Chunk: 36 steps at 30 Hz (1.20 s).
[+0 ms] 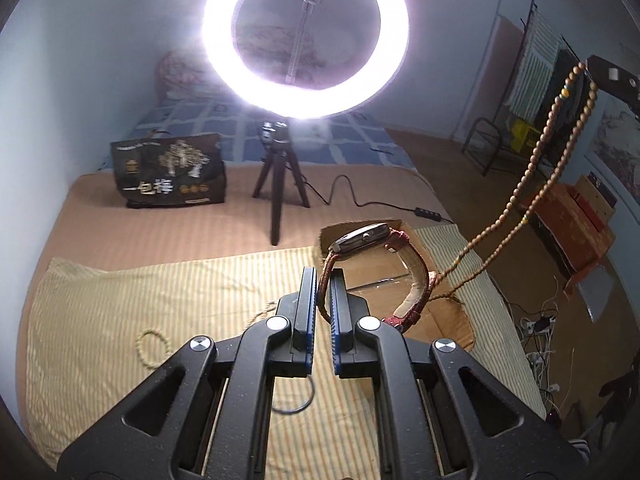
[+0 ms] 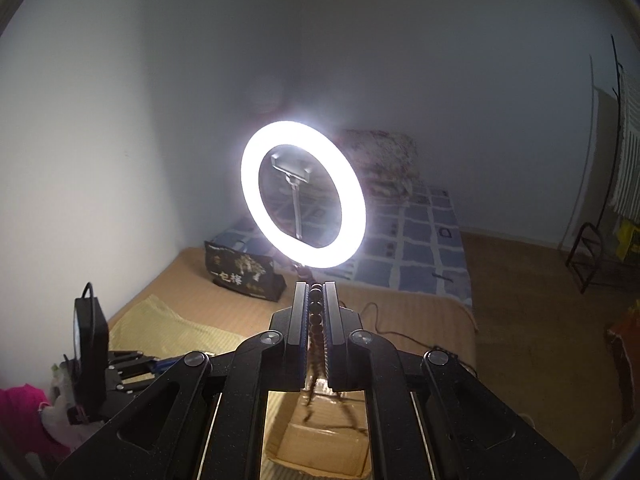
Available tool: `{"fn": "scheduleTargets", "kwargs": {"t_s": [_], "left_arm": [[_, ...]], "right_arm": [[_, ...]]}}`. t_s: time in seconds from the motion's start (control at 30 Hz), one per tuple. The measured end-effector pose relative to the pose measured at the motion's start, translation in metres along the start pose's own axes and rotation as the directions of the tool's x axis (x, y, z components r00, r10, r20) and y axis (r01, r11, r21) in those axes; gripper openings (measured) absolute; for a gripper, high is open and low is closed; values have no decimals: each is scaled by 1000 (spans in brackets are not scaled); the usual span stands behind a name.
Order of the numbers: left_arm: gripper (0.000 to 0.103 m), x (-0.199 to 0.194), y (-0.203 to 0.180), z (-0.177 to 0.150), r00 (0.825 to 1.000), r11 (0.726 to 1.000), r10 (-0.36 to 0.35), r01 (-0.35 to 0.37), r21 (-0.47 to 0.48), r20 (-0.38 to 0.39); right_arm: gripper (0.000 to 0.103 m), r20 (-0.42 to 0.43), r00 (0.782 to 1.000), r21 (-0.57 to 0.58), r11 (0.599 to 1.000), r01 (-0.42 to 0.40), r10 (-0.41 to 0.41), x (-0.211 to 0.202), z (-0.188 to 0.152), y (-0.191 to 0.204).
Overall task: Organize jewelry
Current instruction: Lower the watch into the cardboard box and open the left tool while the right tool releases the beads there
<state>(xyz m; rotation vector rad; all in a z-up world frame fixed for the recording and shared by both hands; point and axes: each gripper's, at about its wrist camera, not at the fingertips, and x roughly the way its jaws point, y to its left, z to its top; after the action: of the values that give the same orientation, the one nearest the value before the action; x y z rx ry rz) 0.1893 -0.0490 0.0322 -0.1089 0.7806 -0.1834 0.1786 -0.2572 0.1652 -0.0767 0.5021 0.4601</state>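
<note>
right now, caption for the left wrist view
Left gripper holds a watch over the box while beads dangle in.

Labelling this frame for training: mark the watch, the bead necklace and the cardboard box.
watch (image 1: 362, 237): left wrist view, on the dark case edge.
bead necklace (image 1: 560, 162): left wrist view, on the hanging strand.
cardboard box (image 1: 450, 320): left wrist view, on its near right wall.

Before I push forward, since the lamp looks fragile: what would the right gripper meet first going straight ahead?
Likely the ring light: it sits straight beyond the right gripper, shut on the bead necklace. Nothing shows between them, though depth is unclear.
</note>
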Motion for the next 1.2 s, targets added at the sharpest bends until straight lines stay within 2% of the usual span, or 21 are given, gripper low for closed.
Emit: {"fn": "scheduleTargets", "kwargs": {"t_s": [0.3,0.57,0.87,1.2], "left_arm": [[4,72,-24,2,995,1000,-19,20,15,-93],[4,133,-33,-6,987,999,4,2,36,-158],[4,177,-34,-9,978,999,28,-19,47,-208],[5,198,-35,-13,969,999,15,-5,39,-245]], "right_arm": [[5,-61,998,80,997,3,2,27,-31,-31],[5,-142,989,120,993,-10,27,51,-67,-39],[5,-251,967,158,987,-12,52,87,-115,-50],[5,-363,929,173,985,-6,70,130,-158,-52]]}}
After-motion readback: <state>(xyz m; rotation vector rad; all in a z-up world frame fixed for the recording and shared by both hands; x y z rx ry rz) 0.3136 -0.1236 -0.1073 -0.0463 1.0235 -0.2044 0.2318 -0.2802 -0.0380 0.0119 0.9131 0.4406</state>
